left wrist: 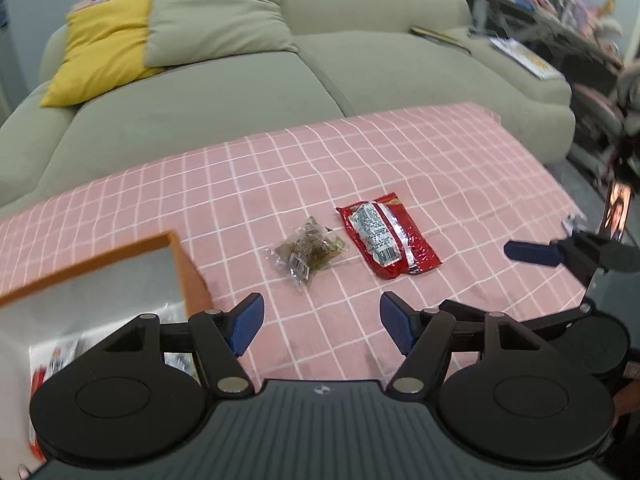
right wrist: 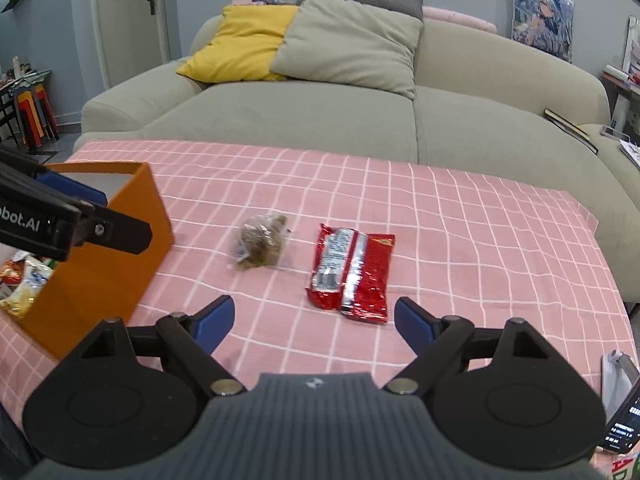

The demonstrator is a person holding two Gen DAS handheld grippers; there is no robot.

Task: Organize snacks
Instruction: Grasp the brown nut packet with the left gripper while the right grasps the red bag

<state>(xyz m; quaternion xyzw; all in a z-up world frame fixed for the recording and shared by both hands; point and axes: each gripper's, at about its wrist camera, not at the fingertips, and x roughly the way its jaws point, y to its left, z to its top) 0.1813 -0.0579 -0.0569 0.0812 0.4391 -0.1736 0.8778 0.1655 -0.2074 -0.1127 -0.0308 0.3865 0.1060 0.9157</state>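
A red snack packet [left wrist: 387, 239] [right wrist: 351, 272] lies label-up on the pink checked tablecloth [left wrist: 460, 168] [right wrist: 480, 220]. Left of it sits a small clear packet of brown-green snack [left wrist: 308, 252] [right wrist: 261, 245]. An orange box [left wrist: 188, 276] [right wrist: 108, 256] stands at the left with several snack bags inside. My left gripper [left wrist: 320, 328] hovers open just short of the two packets, nothing between its blue pads. My right gripper [right wrist: 314, 326] is open too, close before the red packet. Each gripper shows at the other view's edge: the right gripper [left wrist: 532, 254], the left gripper [right wrist: 80, 196].
A grey-green sofa [left wrist: 240, 92] [right wrist: 320, 120] with a yellow cushion [left wrist: 100, 56] [right wrist: 244, 42] and a grey cushion runs behind the table. A phone [right wrist: 622, 426] on a stand sits at the table's right front corner. Shelves and clutter stand at the far right [left wrist: 560, 12].
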